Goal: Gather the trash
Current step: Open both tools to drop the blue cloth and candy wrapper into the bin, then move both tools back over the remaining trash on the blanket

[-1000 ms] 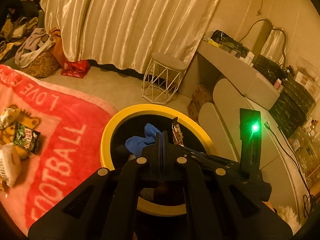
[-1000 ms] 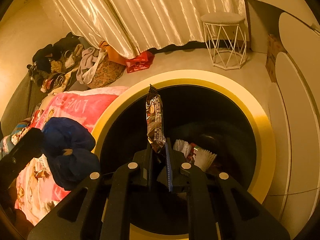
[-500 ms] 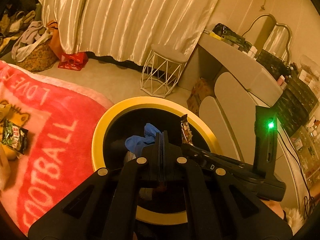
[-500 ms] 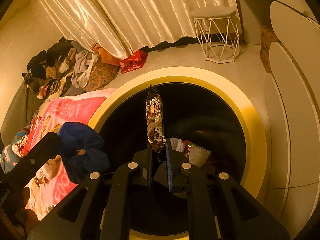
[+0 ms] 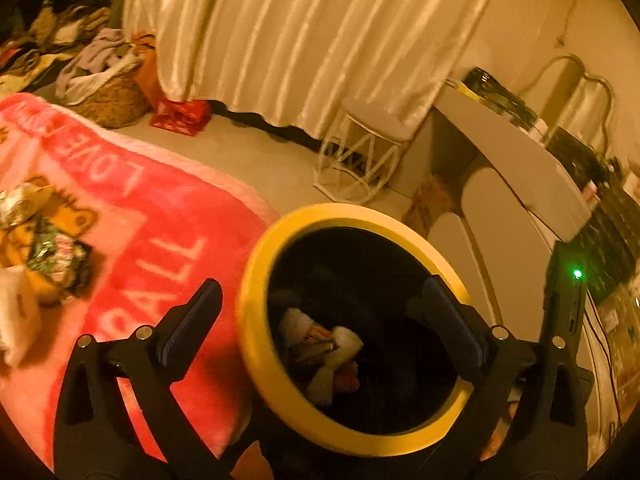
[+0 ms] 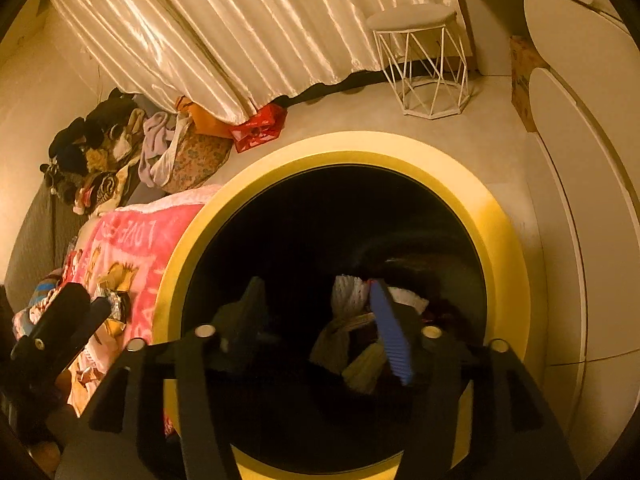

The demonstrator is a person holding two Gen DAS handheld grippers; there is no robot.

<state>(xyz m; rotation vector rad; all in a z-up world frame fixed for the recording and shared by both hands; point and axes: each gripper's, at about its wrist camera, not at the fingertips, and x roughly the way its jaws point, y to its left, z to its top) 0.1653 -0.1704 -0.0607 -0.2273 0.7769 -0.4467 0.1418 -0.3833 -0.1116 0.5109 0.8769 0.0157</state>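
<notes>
Nearest: left gripper (image 5: 320,312), jaws just opened wide, nothing between them, poised over the yellow-rimmed bin (image 5: 256,344). Right gripper (image 6: 320,316), jaws just parted about halfway, empty, also above the bin (image 6: 504,264). Inside, below both grippers: crumpled trash (image 5: 320,348), pale paper and wrappers on the dark bottom. Left of the bin: pink blanket (image 5: 168,224) bearing loose snack wrappers (image 5: 56,256). Beyond: white wire-frame stool (image 6: 420,60), red bag (image 6: 260,128), clothes pile (image 6: 104,148), cream curtain (image 5: 300,40).
</notes>
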